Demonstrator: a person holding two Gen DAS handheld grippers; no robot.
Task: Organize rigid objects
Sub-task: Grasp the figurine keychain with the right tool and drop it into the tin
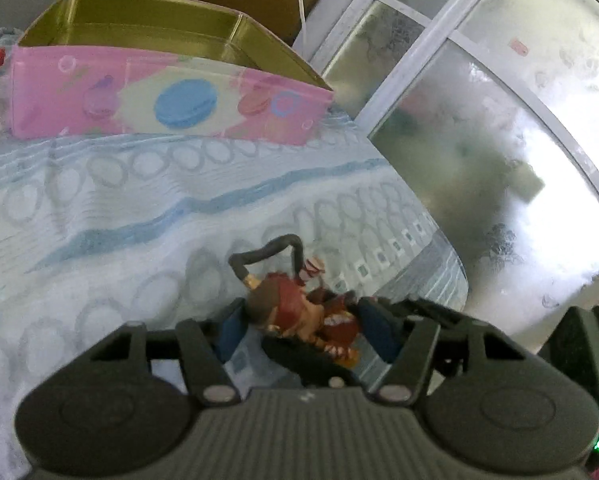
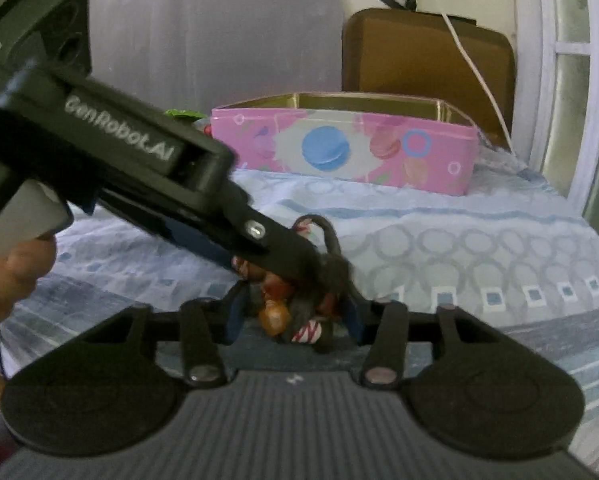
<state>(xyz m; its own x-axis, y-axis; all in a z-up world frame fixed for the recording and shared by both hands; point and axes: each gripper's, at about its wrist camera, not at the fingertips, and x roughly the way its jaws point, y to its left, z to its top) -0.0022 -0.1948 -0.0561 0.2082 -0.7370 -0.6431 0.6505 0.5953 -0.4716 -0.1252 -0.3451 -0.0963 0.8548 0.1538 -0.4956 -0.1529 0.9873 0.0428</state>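
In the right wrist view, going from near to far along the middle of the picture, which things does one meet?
Right gripper → small red-brown toy figure → pale blue patterned bedspread → open pink tin box with gold inside → brown board against the wall.

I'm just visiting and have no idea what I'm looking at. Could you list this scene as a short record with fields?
Setting: a bed with a blue patterned bedspread
Container: pink tin, lid off, inside looks empty
Toy: small figure lying on the bedspread
Left gripper: jaws either side of the figure; grip unclear
Right gripper: jaws either side of the same figure; grip unclear
Person: a hand holding the left gripper
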